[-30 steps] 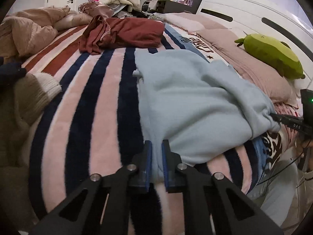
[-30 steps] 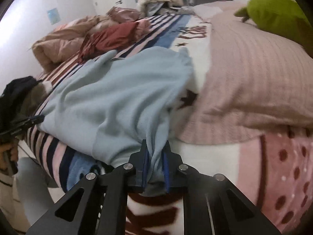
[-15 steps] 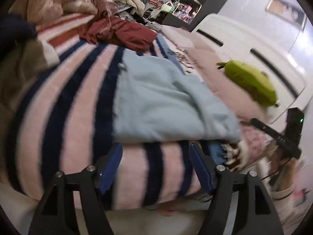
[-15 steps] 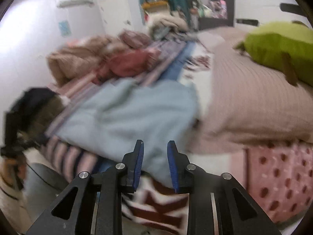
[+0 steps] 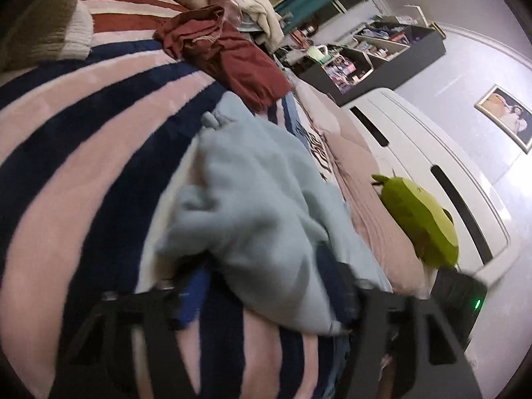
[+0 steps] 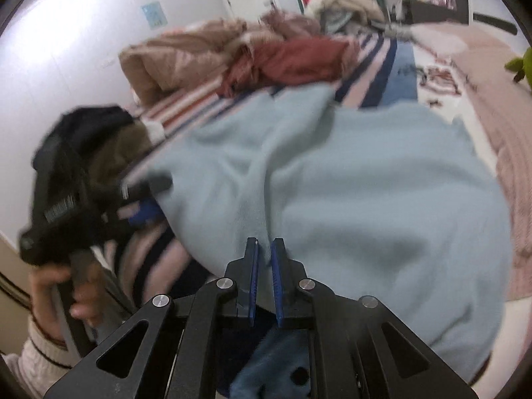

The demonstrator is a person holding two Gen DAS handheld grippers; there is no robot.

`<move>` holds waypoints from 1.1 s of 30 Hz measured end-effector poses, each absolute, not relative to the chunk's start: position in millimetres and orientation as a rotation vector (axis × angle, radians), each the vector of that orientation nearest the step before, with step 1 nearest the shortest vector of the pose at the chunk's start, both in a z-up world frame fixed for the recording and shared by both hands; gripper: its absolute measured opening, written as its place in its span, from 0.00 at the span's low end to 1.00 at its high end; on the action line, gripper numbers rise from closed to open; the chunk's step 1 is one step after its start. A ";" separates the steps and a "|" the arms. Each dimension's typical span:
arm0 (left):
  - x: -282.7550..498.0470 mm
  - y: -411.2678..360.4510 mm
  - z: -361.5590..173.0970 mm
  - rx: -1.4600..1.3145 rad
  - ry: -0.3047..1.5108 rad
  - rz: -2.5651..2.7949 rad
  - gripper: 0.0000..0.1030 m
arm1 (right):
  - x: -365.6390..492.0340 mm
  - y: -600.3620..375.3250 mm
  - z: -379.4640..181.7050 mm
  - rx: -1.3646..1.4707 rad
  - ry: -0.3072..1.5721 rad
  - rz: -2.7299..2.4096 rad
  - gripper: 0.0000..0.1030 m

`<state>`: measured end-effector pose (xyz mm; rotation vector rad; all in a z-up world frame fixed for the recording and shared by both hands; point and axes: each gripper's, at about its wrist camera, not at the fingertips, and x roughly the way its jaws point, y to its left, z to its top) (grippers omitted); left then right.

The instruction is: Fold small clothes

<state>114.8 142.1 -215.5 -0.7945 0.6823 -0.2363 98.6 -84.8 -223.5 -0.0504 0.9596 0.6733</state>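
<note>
Light blue garment (image 6: pixel 349 199), soft and fleecy, lies bunched on the striped blanket (image 5: pixel 83 139) of the bed, near the front edge, and I'm on it from both sides. My right gripper (image 6: pixel 264 266) points down at its near edge with the jaws drawn narrow, almost together; a ridge of the blue cloth runs right up to the tips, though I can't tell whether any of it is pinched between them. My left gripper (image 5: pixel 266 286) comes in at the garment's other end, rolled over on its side, jaws closing with a thick fold of the blue fabric lying between them; the picture is blurred there, so I can't say the pads are pressing yet. From the right wrist view I see my left hand (image 6: pixel 63 286) wrapped round that gripper's handle, a knitted cream sleeve (image 6: pixel 30 355) below it. Beyond the garment a dark red garment (image 5: pixel 226 50) sits crumpled further up the blanket, well apart. A green plush toy (image 5: pixel 419 222) rests on the pink bedcover (image 5: pixel 369 212) beside the white headboard (image 5: pixel 432 153).
</note>
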 end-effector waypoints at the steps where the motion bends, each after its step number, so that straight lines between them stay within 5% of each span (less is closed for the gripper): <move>1: 119.5 142.9 -216.7 -0.803 0.682 -0.238 0.37 | 100.3 -85.7 -228.9 -0.051 0.973 0.669 0.03; 4: 128.8 139.3 -210.1 -0.775 0.676 -0.239 0.21 | 101.5 -89.4 -233.5 -0.021 0.984 0.675 0.03; 17: 140.1 26.8 -102.5 -0.196 0.546 -0.459 0.10 | 75.9 -233.0 -154.8 0.231 0.759 0.592 0.05; 20: 144.5 -29.9 -107.2 -0.110 0.620 -0.647 0.00 | 66.0 -258.2 -148.8 0.258 0.728 0.566 0.05; 27: 144.0 -87.2 -164.9 0.000 0.844 -0.728 0.01 | 60.5 -291.7 -155.7 0.298 0.729 0.529 0.09; 29: 132.4 -72.4 -154.1 0.000 0.798 -0.678 0.14 | 61.1 -298.8 -158.1 0.296 0.736 0.521 0.16; 31: 117.6 -61.0 -134.8 -0.028 0.721 -0.668 0.45 | 61.6 -301.5 -158.7 0.297 0.738 0.519 0.17; 33: 110.0 -51.3 -113.8 -0.025 0.646 -0.634 0.58 | 64.8 -301.5 -158.9 0.307 0.736 0.531 0.17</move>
